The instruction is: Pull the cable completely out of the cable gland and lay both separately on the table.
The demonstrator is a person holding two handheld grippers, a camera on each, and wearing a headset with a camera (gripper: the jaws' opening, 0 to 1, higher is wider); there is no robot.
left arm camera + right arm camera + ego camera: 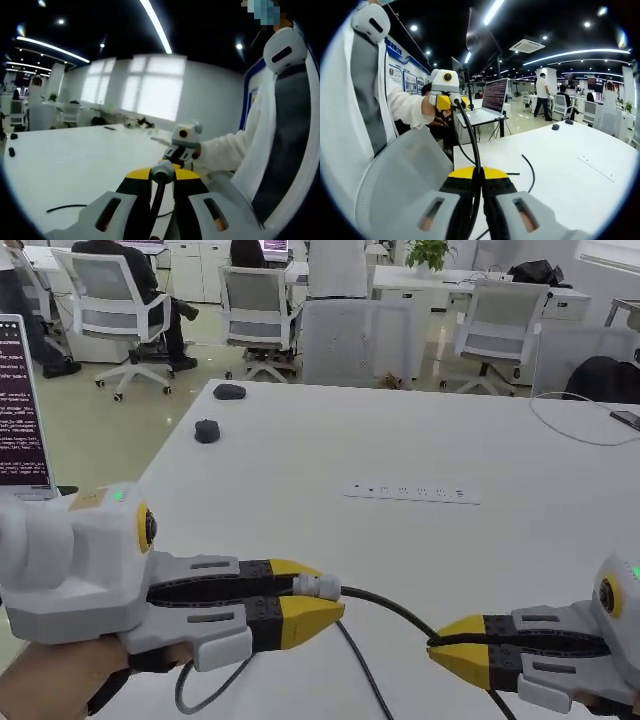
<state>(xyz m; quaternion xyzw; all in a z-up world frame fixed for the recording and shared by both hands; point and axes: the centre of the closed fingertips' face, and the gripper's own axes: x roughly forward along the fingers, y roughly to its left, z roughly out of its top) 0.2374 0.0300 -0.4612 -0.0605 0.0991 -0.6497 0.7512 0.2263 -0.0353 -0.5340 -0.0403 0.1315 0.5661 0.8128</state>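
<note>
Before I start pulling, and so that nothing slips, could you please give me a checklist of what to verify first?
1. The left gripper is shut on the gland: ok.
2. The right gripper is shut on the cable: ok.
3. The cable is out of the gland: not ok, it still enters it.
4. The gland is loosened enough to release: cannot tell.
5. There is room on the table for both: ok.

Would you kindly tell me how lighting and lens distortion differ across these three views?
Head view: even, soft light on the white table, sharp, no bending. Left gripper view: windows blown out, ceiling dark, strip lights curved by fisheye. Right gripper view: table edge bowed, ceiling lights arcing.
</note>
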